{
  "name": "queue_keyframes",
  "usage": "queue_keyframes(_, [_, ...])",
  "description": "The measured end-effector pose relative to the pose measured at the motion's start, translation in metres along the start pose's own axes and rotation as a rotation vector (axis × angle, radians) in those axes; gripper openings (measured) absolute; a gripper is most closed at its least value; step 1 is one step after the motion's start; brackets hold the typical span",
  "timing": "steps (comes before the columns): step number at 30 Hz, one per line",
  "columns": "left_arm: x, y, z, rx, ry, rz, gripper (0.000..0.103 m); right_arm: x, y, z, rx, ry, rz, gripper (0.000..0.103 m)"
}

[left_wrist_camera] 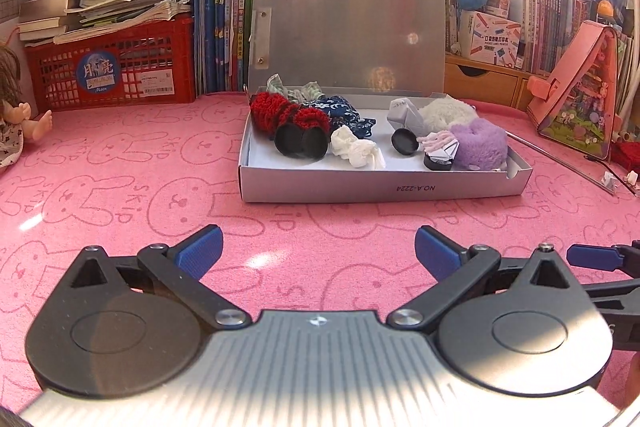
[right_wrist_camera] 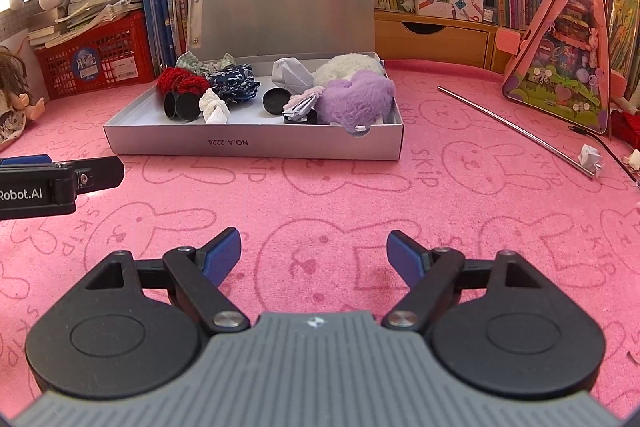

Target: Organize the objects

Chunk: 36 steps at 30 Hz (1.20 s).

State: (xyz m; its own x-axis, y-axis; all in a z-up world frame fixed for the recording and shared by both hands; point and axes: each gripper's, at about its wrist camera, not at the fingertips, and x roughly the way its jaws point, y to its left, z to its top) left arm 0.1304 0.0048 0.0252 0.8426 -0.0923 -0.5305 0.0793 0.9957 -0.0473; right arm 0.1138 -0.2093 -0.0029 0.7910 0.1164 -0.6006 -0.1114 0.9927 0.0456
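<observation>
Box (left_wrist_camera: 384, 187) of small items, lid up, sits ahead of both grippers on the pink mat. Left gripper (left_wrist_camera: 316, 247) and right gripper (right_wrist_camera: 314, 253) hang spread and empty; approaching low and centred on one item should avoid snagging neighbours.

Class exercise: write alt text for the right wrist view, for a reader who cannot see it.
An open right gripper hovers empty over a pink bunny-print mat, facing a shallow grey box with its lid up, filled with scrunchies and small black caps. A metal rod lies on the mat to the right; books line the back.
</observation>
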Motion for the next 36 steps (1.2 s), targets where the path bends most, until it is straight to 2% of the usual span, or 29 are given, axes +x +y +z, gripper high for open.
queue_keyframes(7, [0.000, 0.001, -0.013, 0.003, 0.035, 0.001, 0.103, -0.003, 0.002, -0.012, -0.019, 0.005, -0.019, 0.090])
queue_keyframes(19, [0.009, 0.003, -0.025, -0.005, 0.091, 0.011, 0.103, 0.001, 0.003, -0.012, -0.025, 0.034, -0.024, 0.103])
queue_keyframes(36, [0.014, 0.000, -0.025, 0.013, 0.113, 0.029, 0.103, 0.001, 0.003, -0.012, -0.024, 0.037, -0.023, 0.103])
